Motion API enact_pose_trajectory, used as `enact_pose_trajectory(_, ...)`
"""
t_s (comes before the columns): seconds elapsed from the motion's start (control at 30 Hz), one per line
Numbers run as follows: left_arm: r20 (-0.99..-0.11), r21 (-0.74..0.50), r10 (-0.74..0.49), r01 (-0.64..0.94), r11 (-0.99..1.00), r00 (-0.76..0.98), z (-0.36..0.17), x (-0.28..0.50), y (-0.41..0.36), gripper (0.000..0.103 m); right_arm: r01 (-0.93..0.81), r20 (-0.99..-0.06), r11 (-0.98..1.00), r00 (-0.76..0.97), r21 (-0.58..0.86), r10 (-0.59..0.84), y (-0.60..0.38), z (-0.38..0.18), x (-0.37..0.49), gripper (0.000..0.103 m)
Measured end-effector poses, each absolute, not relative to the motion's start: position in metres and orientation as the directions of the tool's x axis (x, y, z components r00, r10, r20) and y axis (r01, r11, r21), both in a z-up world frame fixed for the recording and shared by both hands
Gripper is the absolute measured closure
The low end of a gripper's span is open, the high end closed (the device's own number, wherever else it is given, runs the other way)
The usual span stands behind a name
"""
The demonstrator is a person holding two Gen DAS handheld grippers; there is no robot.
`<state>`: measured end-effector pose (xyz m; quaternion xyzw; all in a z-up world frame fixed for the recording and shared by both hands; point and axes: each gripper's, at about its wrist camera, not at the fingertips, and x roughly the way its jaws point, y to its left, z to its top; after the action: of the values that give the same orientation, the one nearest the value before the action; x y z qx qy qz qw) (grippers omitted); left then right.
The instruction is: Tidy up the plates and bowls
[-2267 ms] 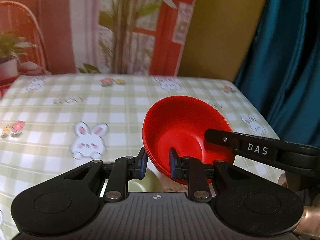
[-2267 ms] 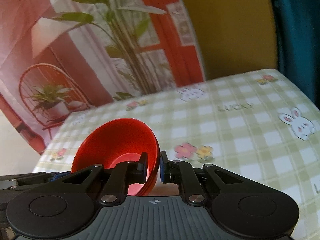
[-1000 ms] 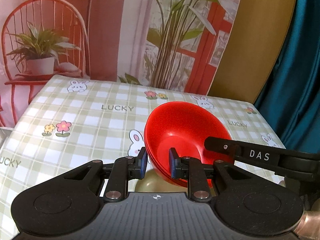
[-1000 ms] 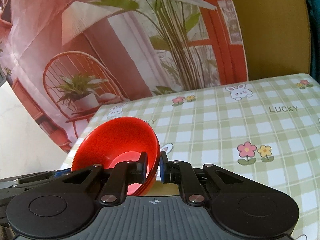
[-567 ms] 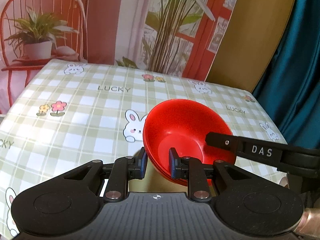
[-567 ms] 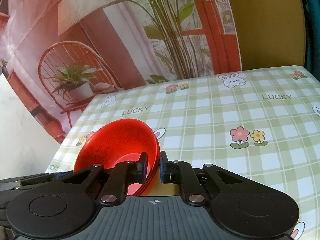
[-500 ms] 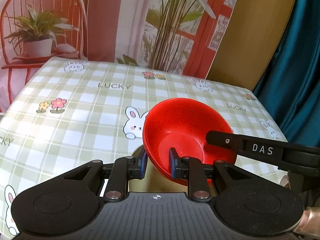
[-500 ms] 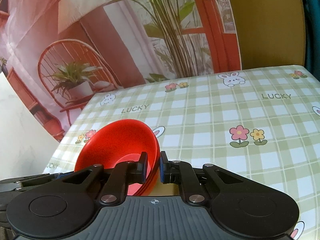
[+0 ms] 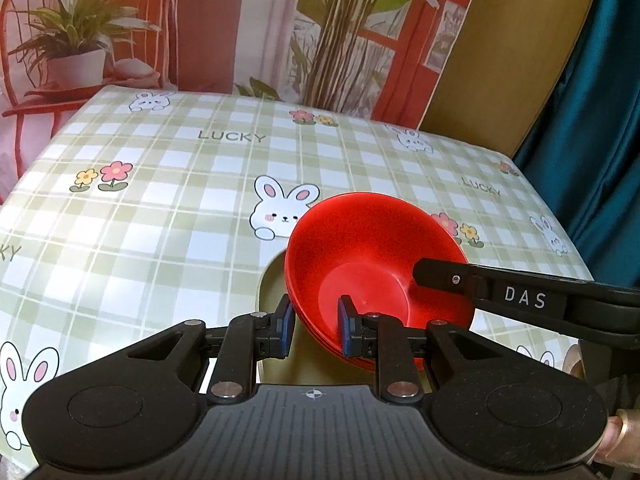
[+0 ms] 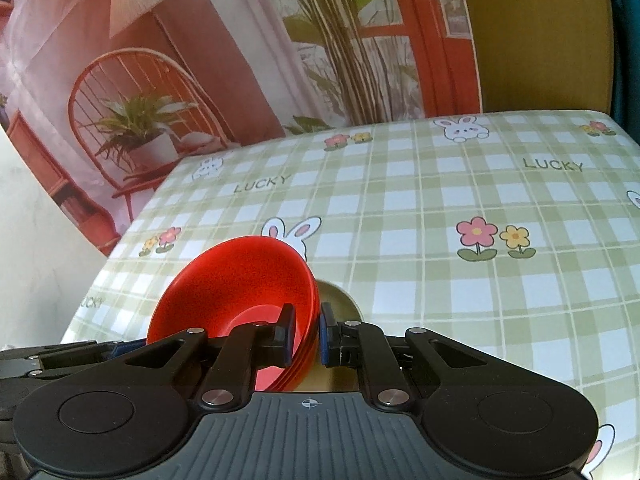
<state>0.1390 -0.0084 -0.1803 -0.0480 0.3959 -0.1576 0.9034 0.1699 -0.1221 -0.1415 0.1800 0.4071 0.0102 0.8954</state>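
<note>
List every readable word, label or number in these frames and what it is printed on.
"DAS": white letters on the right gripper.
"LUCKY": printed repeatedly on the checked tablecloth.
At that cloth's left edge the word is cut off, only partly legible.
No numbers visible.

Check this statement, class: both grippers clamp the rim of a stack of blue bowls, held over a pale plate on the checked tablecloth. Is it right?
One detail is wrong: the bowls are red, not blue, as both wrist views show. The rest stands: the left gripper and right gripper each clamp the rim, over a pale plate on the checked tablecloth.
</note>
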Motion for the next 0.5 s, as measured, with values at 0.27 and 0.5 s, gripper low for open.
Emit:
enact_pose_trajectory(0.27, -0.710, -0.198, -0.316, 0.252, 0.947, 0.630, -0.1842, 0.1378, -0.0093, 0.079, 0.119, -0.732, 0.939, 0.660, 0.324, 0.169, -0.1216, -0.1443, 0.1666, 0.092)
enact_pose_trajectory(0.5, -0.712, -0.196, -0.314, 0.252, 0.948, 0.628, -0.1858, 0.1365, -0.0101, 0.079, 0.124, -0.740, 0.937, 0.650, 0.326, 0.172, -0.1215, -0.1474, 0.1650, 0.092)
